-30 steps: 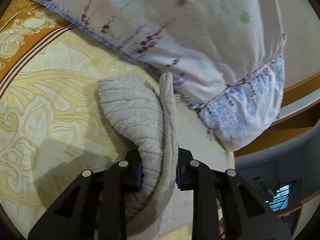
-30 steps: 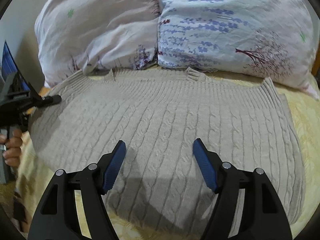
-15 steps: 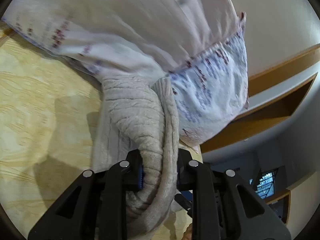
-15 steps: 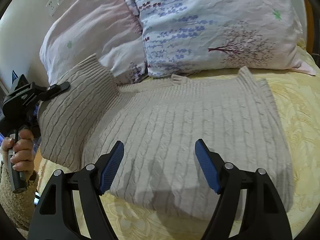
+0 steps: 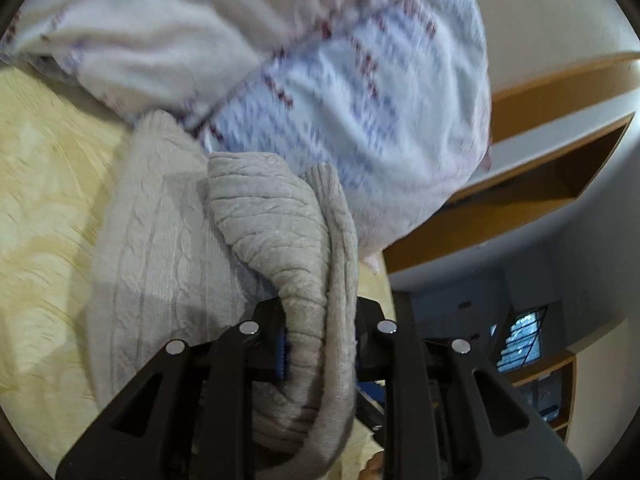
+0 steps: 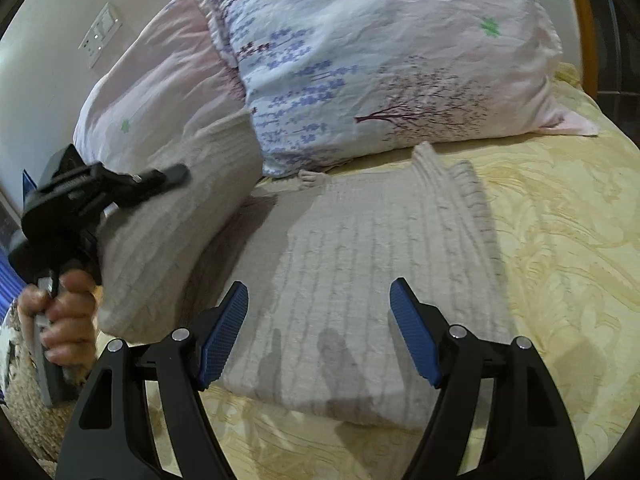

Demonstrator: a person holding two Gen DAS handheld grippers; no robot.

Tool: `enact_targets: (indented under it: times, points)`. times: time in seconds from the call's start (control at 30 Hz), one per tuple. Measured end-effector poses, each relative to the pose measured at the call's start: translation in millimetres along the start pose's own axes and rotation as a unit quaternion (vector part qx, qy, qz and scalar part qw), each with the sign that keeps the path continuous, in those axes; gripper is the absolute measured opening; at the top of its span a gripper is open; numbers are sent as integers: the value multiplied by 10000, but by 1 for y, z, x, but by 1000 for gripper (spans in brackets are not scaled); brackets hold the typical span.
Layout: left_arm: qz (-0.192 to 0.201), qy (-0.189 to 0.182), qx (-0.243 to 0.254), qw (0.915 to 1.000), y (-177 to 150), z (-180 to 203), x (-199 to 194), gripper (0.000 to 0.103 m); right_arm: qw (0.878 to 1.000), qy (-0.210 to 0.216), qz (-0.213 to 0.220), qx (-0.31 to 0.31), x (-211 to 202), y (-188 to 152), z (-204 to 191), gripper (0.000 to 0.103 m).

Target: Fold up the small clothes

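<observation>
- Beige cable-knit sweater (image 6: 360, 280) lies on the yellow bedspread (image 6: 560, 260), its far edge against the floral pillows (image 6: 380, 60).
- Your left claw (image 5: 320, 344) pinches the sweater's left edge, lifted and curled over.
- Your right claw (image 6: 320, 328) hovers spread above the near hem.

Sweater (image 6: 372, 280): beige cable-knit, spread on the yellow bedspread (image 6: 560, 264), its left part lifted off the bed and clamped in the left gripper (image 6: 176, 174), which a hand (image 6: 64, 316) holds at the sweater's left edge. Right gripper (image 6: 320, 332): blue-padded jaws wide apart, nothing between them, above the sweater's near edge. Pillows: floral one (image 6: 380, 64) and pink one (image 6: 160, 92), both just behind the sweater.
</observation>
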State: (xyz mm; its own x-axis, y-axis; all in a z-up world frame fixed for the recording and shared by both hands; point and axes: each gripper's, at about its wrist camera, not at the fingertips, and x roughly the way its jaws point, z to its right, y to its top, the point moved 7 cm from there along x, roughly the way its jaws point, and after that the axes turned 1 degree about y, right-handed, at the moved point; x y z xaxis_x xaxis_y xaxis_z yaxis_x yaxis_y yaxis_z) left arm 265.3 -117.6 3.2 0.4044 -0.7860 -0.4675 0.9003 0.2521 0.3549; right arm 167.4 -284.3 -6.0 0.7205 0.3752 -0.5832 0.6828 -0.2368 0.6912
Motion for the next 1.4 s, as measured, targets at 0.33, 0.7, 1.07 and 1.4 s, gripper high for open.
enact_targets:
  times: [0.33,0.7,1.07,1.4]
  points:
    - [-651,-514,146,9964,-28,24,43,64,9978,330,85,565,-20,7,26,75]
    - [426,1235,1428,9811,1,-14,-56,85,9803,1314,-593,1353,-7,21,20,74]
    - [-33,1995,1418,9696,-6,-61,-43,86,9608,1446,-1169,2054,47,11,23,58]
    - [-264,2067,1375,9683,-16,-57,-20,87,9636,1455,-932,2042,72,19,27,19]
